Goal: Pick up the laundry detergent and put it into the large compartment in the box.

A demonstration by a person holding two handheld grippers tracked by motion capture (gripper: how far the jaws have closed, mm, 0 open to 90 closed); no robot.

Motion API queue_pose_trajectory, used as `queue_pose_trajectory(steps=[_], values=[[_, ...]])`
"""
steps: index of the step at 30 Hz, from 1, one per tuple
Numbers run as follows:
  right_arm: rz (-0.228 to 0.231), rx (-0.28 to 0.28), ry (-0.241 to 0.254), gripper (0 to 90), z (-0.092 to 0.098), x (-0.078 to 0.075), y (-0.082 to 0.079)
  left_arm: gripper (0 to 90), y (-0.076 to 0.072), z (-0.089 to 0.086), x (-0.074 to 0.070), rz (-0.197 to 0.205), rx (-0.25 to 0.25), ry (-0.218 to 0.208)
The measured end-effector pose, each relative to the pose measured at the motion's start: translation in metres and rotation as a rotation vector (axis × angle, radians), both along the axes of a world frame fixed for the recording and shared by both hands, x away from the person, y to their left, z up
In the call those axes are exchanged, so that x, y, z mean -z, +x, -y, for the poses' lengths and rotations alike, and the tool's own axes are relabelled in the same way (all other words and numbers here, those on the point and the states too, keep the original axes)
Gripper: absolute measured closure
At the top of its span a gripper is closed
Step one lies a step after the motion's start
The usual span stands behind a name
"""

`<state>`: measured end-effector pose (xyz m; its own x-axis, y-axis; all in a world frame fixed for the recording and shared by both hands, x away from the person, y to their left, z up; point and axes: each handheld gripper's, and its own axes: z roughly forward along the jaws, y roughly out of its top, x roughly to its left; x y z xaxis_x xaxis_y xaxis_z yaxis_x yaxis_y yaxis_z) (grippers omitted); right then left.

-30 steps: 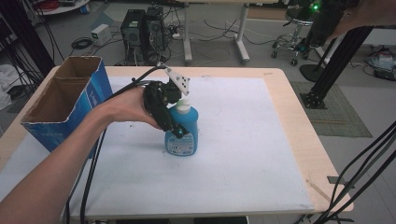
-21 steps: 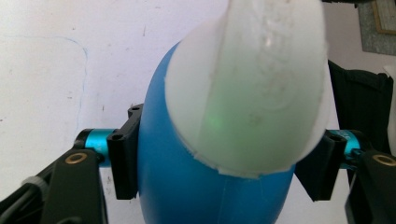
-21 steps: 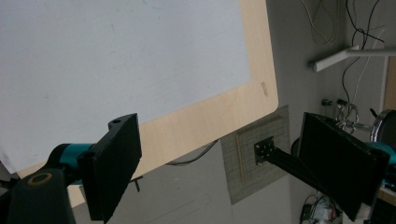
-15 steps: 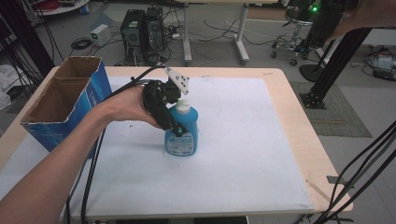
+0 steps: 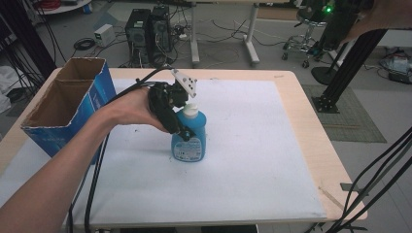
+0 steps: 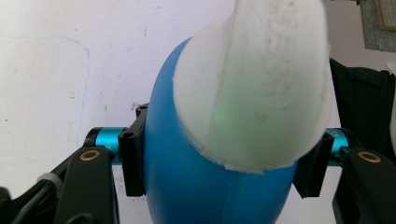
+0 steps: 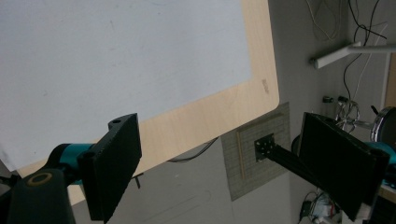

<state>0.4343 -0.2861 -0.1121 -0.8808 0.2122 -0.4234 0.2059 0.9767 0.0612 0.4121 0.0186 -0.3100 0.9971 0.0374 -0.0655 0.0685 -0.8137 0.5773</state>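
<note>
Seen from the left gripper view, the left gripper (image 6: pixel 219 168) has its black jaws pressed against both flanks of the blue bottle (image 6: pixel 210 186), having just been closing on it; the bottle's white pump cap (image 6: pixel 257 88) bulges toward the lens and hides the neck. The high view adds what that close look lacks: the bottle (image 5: pixel 189 138) stands upright near the middle of the white mat (image 5: pixel 252 160), long axis vertical, cap uppermost, with a pale label (image 5: pixel 187 148) low on its body whose print is too small to read. There the left gripper (image 5: pixel 180 127) reaches in from the left, level. Farther left stands an open blue cardboard box (image 5: pixel 68 104). The right gripper (image 7: pixel 219 168), jaws spread wide with nothing between, hangs above the wooden table (image 7: pixel 219 112) corner.
</note>
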Motion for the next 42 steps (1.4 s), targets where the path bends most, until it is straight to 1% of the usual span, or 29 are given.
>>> queue_pose_trajectory(steps=[8,12,16,22,25,29,37,42], values=[[0.001,-0.001,-0.006,12.8,-0.0001,0.0016,0.0008,36.5,-0.0004,0.0002,-0.0009,0.000,0.001,0.008],[0.001,0.001,-0.011,12.8,0.0002,0.0016,0.0005,36.7,-0.0007,0.0009,-0.0011,0.000,-0.008,0.011],[0.000,0.007,-0.009,12.8,0.0011,0.0020,-0.0001,37.1,-0.0004,0.0012,-0.0017,0.008,-0.006,0.021],[0.002,0.007,-0.007,12.8,0.0022,0.0024,-0.0005,37.7,-0.0011,0.0008,-0.0013,0.011,-0.006,0.014],[0.002,0.005,-0.014,12.8,0.0029,0.0026,0.0000,37.8,-0.0015,0.0007,-0.0012,0.012,-0.007,0.013],[-0.001,0.008,-0.011,12.8,0.0030,0.0042,0.0001,37.8,-0.0015,0.0009,-0.0016,0.016,-0.009,0.017],[-0.004,0.009,-0.018,12.8,0.0030,0.0061,-0.0003,37.9,-0.0015,0.0009,-0.0015,0.009,-0.025,0.015],[-0.007,0.009,-0.017,12.8,0.0031,0.0068,-0.0002,37.9,-0.0033,0.0019,-0.0028,0.011,-0.036,0.032]])
